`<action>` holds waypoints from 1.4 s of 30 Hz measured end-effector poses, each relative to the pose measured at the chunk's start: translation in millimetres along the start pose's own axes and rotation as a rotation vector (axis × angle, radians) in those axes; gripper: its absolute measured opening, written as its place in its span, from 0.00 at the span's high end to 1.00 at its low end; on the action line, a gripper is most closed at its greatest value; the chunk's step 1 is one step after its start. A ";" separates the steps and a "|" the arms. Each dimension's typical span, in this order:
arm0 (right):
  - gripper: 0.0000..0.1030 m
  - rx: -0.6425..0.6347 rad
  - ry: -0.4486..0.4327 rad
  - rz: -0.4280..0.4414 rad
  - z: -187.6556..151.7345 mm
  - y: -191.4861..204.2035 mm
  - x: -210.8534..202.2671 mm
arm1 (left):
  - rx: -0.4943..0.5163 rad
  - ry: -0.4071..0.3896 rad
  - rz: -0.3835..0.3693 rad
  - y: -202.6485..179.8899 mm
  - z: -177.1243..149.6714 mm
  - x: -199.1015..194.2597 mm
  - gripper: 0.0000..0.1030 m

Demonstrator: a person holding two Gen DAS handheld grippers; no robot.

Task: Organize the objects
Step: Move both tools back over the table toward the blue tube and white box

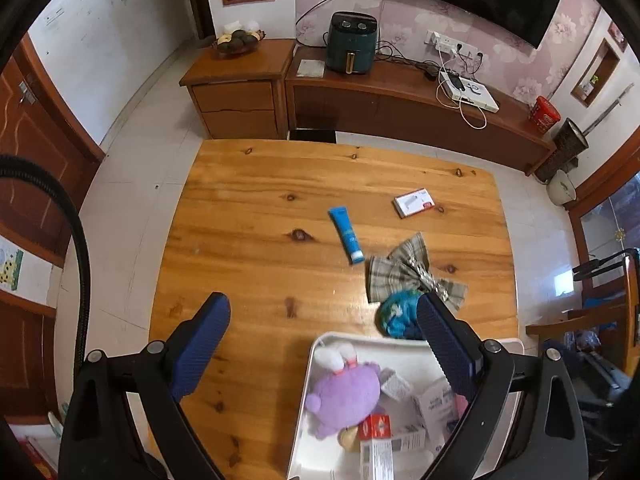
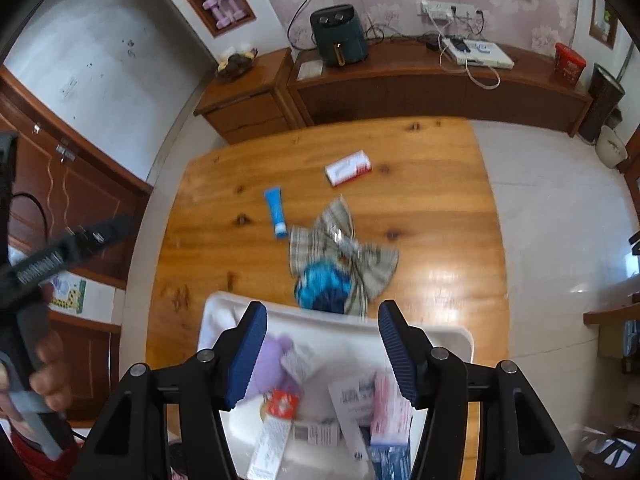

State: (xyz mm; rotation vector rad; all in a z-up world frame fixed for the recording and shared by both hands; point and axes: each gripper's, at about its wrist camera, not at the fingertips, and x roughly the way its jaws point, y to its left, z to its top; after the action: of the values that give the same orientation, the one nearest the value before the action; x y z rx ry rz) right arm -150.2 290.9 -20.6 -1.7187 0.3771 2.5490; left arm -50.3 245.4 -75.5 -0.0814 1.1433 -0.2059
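A white tray [image 1: 320, 346] sits at the near edge of the wooden table [image 1: 248, 200]. It holds a purple plush rabbit [image 1: 344, 392] and several small boxes [image 2: 352, 400]. On the table beyond it lie a blue tube [image 1: 346, 234], a white and red box [image 1: 414, 202], a plaid bow [image 1: 400, 270] and a blue cloth ball [image 1: 396, 314]. My left gripper [image 1: 324, 312] is open above the table left of the tray, nothing between its fingers. My right gripper [image 2: 323, 318] hangs open above the tray [image 2: 216, 316], holding nothing.
A low wooden cabinet [image 1: 400, 96] with a dark air fryer [image 1: 352, 42] runs along the far wall, beside a drawer unit [image 1: 238, 92] with a fruit bowl. Pale tiled floor [image 2: 552, 216] surrounds the table. A person's hand [image 2: 50, 372] holds the left gripper's handle.
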 end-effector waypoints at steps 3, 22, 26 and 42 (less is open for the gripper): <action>0.34 0.021 -0.027 -0.001 29.8 -0.5 -3.1 | 0.011 0.014 0.005 -4.4 15.4 12.8 0.07; 0.28 0.121 0.018 -0.033 140.9 -8.2 83.2 | -0.057 0.084 0.020 -2.6 70.6 114.8 0.07; 0.27 0.129 0.032 -0.039 151.6 -8.5 108.9 | -0.098 0.107 0.026 1.5 73.5 139.8 0.07; 0.23 0.176 0.136 -0.047 168.6 -17.9 215.4 | -0.187 0.186 0.080 -2.9 66.4 226.4 0.07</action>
State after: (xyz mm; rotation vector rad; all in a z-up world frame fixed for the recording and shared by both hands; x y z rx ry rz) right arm -382.8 324.8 -161.7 -1.8164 0.5422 2.2964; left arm 99.9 193.7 -249.9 -0.1848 1.3473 -0.0346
